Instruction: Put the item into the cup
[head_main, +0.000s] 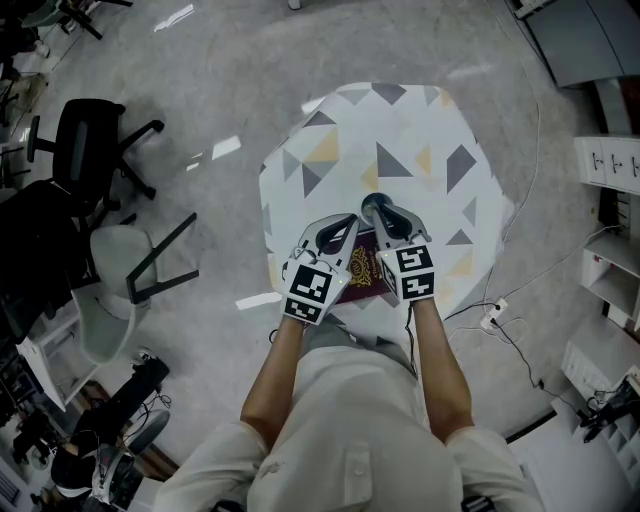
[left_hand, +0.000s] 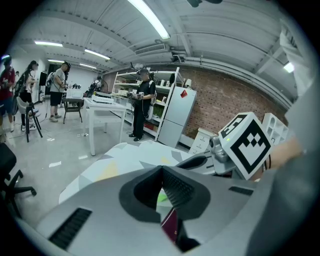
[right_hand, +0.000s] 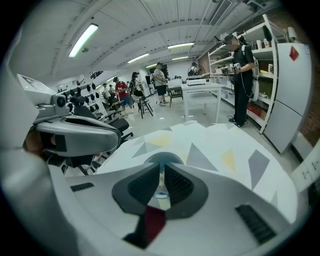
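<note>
A dark maroon passport-like booklet (head_main: 362, 270) lies flat on the patterned table (head_main: 400, 130), under and between both grippers. A small blue-grey cup (head_main: 372, 205) stands upright just beyond it. My right gripper (head_main: 383, 212) points at the cup, fingertips close to its near side; its jaws are shut to a thin slit through which the cup (right_hand: 161, 159) shows. My left gripper (head_main: 343, 222) hovers over the booklet's left edge, shut with nothing held. The booklet (left_hand: 170, 225) shows below the left gripper (left_hand: 162, 171); the booklet (right_hand: 154, 222) also shows below the right gripper (right_hand: 161, 176).
The table is small, with edges close on all sides. A black office chair (head_main: 90, 130) and a pale chair (head_main: 125, 270) stand on the floor to the left. Cables and a power strip (head_main: 492, 318) lie on the floor at the right. White shelves (head_main: 610, 160) line the right wall.
</note>
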